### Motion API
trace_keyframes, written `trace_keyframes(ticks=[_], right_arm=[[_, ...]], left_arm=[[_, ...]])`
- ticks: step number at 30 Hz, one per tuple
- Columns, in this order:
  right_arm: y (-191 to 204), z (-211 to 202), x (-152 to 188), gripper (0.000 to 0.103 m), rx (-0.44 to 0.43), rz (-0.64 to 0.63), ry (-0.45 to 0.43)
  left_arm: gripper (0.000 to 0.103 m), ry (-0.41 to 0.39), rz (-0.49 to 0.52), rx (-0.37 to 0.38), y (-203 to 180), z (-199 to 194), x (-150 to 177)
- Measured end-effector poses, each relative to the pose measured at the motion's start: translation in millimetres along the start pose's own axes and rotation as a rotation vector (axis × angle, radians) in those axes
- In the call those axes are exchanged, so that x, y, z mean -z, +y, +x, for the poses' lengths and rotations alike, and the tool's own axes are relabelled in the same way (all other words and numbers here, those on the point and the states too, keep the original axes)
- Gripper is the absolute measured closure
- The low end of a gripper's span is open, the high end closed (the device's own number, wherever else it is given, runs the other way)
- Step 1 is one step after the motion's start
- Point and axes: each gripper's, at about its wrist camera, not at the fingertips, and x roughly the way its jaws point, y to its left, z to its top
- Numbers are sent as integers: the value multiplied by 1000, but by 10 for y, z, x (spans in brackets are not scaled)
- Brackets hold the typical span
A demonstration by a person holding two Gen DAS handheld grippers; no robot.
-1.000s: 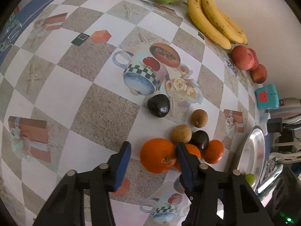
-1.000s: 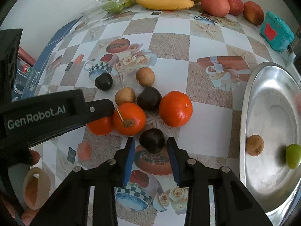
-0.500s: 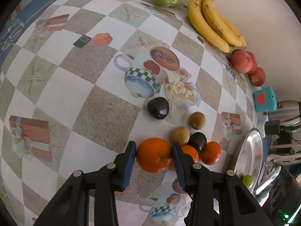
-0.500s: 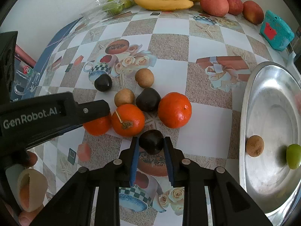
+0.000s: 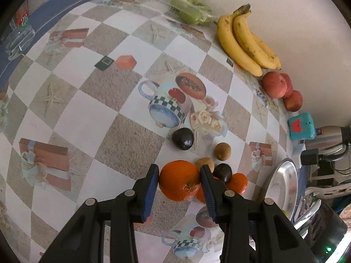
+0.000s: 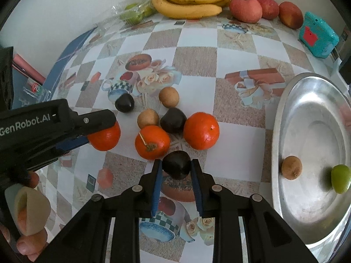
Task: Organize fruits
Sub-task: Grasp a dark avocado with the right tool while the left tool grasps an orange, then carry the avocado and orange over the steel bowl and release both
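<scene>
My left gripper is shut on a large orange that rests on the patterned tablecloth. In the right wrist view one of its fingers lies across that orange. My right gripper is shut on a dark, glossy, plum-like fruit near the table's front. Just beyond it sit two more oranges, two other dark fruits and two round brown fruits. To the right, a steel tray holds a brown fruit and a green one.
Bananas, red apples and a bag of green fruit line the back wall. A teal box stands by the tray's far end. A drinking glass is at the far left. A person's fingers show at bottom left.
Both pairs of jaws have closed: the left slid forward around the orange and shut on it, and the right shut on the dark fruit. The other fruits have not moved.
</scene>
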Motion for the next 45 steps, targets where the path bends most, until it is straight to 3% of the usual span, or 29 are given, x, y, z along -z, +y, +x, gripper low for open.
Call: trace_keyframes(ticks=[13,21,33,45], right_arm=[[-117,-302,10,76,-14,38,-66],[-407,-432,5,76,-1,128,-94],[-1109,-685,114,76,62,321,-145],[-1650,-932,303,76,122,467,-192]], left_arm=[[62,-66,20,19,-77,-238,-3],[62,-73,73,21,-240,-258,69],[62,-40,292,50,-891,-137,455],[62,24,562,120,-1666,145,1145]])
